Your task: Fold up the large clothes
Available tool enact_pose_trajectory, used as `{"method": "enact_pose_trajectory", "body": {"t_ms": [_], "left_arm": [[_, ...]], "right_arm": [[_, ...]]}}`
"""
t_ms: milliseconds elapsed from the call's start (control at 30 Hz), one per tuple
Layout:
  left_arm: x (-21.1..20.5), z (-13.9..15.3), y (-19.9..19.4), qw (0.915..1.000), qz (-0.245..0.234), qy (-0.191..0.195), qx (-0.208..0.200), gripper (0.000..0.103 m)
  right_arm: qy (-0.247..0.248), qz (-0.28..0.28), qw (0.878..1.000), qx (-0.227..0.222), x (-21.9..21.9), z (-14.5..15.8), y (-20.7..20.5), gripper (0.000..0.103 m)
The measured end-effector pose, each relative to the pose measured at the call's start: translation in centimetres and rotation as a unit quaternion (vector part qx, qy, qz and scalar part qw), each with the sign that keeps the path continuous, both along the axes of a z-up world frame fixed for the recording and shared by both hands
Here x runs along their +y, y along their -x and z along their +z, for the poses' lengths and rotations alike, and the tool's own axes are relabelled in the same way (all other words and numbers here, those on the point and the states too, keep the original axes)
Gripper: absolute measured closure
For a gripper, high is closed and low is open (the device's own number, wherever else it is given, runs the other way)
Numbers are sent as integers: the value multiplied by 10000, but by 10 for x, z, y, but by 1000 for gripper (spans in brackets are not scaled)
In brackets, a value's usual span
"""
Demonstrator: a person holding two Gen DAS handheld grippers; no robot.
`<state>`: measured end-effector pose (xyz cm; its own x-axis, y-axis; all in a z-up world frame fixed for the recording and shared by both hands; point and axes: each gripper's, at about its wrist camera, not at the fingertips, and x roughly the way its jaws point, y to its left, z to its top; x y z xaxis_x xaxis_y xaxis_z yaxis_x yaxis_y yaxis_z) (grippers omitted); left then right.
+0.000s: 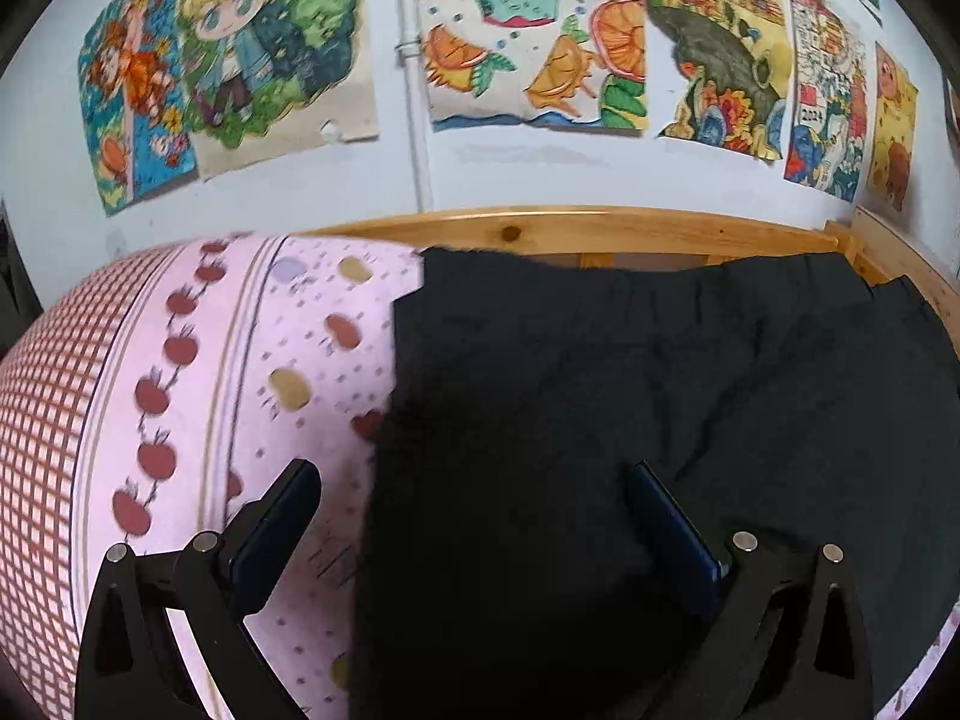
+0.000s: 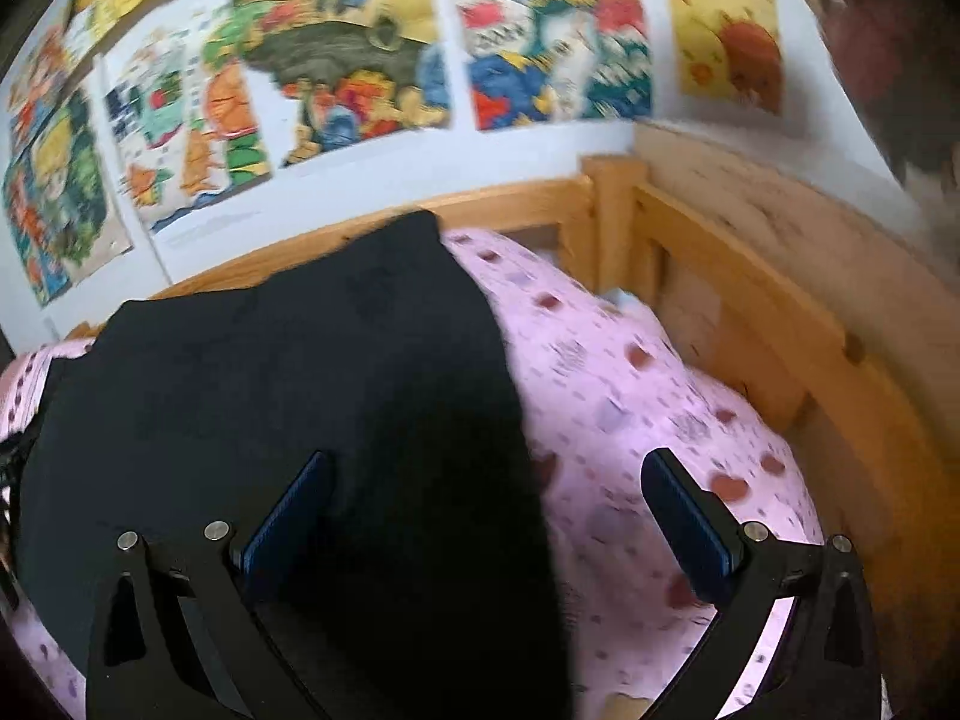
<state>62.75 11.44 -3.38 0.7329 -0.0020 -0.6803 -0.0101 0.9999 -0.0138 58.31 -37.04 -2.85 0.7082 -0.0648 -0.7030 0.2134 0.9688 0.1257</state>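
A large black garment (image 1: pixel 630 390) lies spread on a bed with a pink patterned sheet (image 1: pixel 252 360). In the left wrist view my left gripper (image 1: pixel 474 480) is open, its jaws straddling the garment's left edge, one finger over the sheet and one over the cloth. The garment also shows in the right wrist view (image 2: pixel 288 372), which is blurred. My right gripper (image 2: pixel 489 468) is open and straddles the garment's right edge, left finger over the cloth, right finger over the sheet (image 2: pixel 648 396). Neither gripper holds anything.
A wooden bed frame (image 1: pixel 570 228) runs along the far side and turns the corner at the right (image 2: pixel 618 204). Behind it is a white wall with colourful drawings (image 1: pixel 528 42). A red checked part of the bedding (image 1: pixel 42 420) lies at the left.
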Motion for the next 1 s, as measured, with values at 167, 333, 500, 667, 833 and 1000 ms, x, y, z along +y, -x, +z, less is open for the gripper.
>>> {"method": "enact_pose_trajectory", "body": {"t_ms": [167,333,500,667,833,1000], "left_arm": [[20,-10,5,9996,-42,285,81,0],[42,-20,10,9962,-349,776,210,0],[63,-30,11,9844,-933,1444,382,0],[67,-40,4,9667,-1580,1899,673,0],[52,-54,-7,9418,-2102,2339,1191,0],[38,-72,-17,9066,-2477,2900,1806,0]], "right_arm": [[-375,104,9992,11,-14,-15,6,1],[-783,928,9926,17,-6,-23,3,1],[-884,1991,9757,227,13,-26,-7,1],[-1173,2590,9545,895,18,-43,-35,1],[-1773,2670,9418,1016,14,-60,-43,1],[-2326,2813,9243,1116,21,-66,-41,1]]}}
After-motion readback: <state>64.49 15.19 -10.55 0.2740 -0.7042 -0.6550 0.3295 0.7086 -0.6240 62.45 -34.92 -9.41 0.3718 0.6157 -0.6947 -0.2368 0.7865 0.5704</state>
